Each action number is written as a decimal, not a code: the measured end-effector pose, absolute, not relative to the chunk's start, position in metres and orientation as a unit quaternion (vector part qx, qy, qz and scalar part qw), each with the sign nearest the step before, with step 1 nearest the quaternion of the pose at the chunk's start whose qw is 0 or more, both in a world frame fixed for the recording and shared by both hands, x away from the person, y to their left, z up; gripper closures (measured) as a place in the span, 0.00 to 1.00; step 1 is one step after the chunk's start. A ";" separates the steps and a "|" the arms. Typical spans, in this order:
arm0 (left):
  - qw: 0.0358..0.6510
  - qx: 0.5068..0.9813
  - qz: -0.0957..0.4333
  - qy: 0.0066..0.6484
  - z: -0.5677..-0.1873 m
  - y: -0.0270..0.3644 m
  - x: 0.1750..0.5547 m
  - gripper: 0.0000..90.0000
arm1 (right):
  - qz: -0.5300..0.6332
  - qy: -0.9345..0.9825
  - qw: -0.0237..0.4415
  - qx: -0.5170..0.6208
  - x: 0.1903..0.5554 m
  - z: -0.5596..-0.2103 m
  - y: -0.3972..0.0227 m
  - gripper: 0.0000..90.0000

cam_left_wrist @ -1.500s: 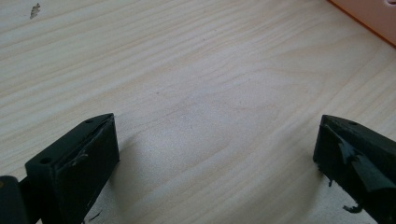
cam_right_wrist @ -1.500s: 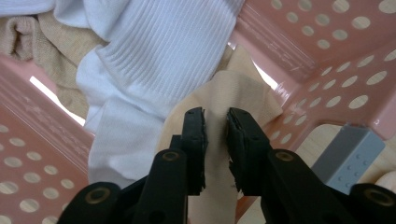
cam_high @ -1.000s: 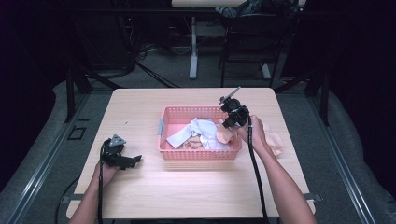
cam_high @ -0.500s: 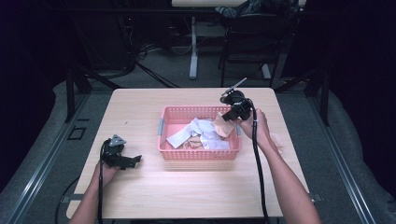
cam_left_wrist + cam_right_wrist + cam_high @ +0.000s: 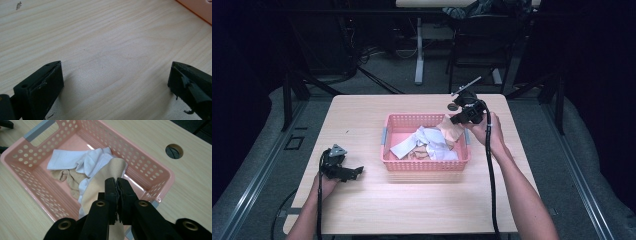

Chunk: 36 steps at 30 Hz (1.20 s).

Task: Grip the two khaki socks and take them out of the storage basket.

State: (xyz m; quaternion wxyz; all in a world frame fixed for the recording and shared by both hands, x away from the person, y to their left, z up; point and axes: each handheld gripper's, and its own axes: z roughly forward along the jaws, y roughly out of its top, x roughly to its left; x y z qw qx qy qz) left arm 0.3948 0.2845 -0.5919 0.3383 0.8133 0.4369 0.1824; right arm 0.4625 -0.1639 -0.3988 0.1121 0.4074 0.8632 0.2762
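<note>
A pink perforated basket stands mid-table with socks in it. My right gripper hangs over the basket's right end, shut on a beige sock that dangles from the jaws into the basket. White socks and another beige sock lie on the basket floor. My left gripper rests on the table to the left of the basket, jaws wide apart with bare wood between them.
The wooden table has open surface in front of and around the basket. A round cable hole sits in the tabletop beyond the basket. Desk legs and a chair stand on the dark floor behind the table.
My right gripper has risen over the basket's right end, pulling the beige sock up with it. The left gripper has stayed put.
</note>
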 end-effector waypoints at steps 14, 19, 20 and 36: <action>0.338 0.813 0.182 0.437 -0.592 0.285 0.395 0.00 | 0.295 0.853 0.129 0.411 0.455 -0.372 -0.186 0.96; 0.338 0.813 0.182 0.437 -0.592 0.285 0.395 0.00 | 0.300 0.848 0.135 0.416 0.452 -0.367 -0.196 0.96; 0.338 0.814 0.182 0.437 -0.592 0.285 0.395 0.00 | 0.301 0.846 0.137 0.419 0.451 -0.367 -0.198 0.96; 0.338 0.813 0.183 0.437 -0.592 0.285 0.395 0.00 | 0.289 0.832 0.154 0.449 0.448 -0.364 -0.246 0.96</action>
